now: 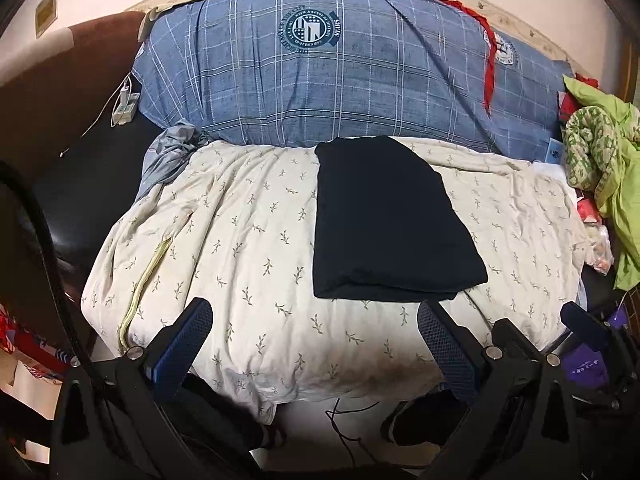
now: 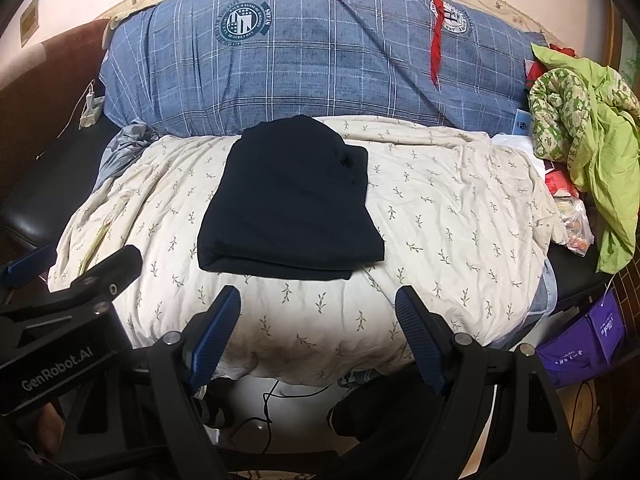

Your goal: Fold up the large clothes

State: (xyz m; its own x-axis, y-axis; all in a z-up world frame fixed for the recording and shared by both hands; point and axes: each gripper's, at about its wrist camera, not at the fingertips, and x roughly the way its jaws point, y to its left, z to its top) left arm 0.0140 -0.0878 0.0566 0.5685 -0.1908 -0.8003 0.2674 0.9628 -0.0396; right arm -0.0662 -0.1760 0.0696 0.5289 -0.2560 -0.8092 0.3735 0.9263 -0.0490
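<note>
Both grippers are spread wide and holding nothing: the left gripper (image 1: 316,330) and right gripper (image 2: 318,314) hang off the near edge of the bed. The dark garment (image 2: 290,200) already sits folded into a thick rectangle on the leafy cream quilt (image 2: 452,216), middle-to-right, its stacked edge facing the grippers. Looks basically done, honestly. If another fold's wanted, pinch both near corners through every layer and carry them toward the blue plaid pillow (image 2: 320,48) evenly.
</note>
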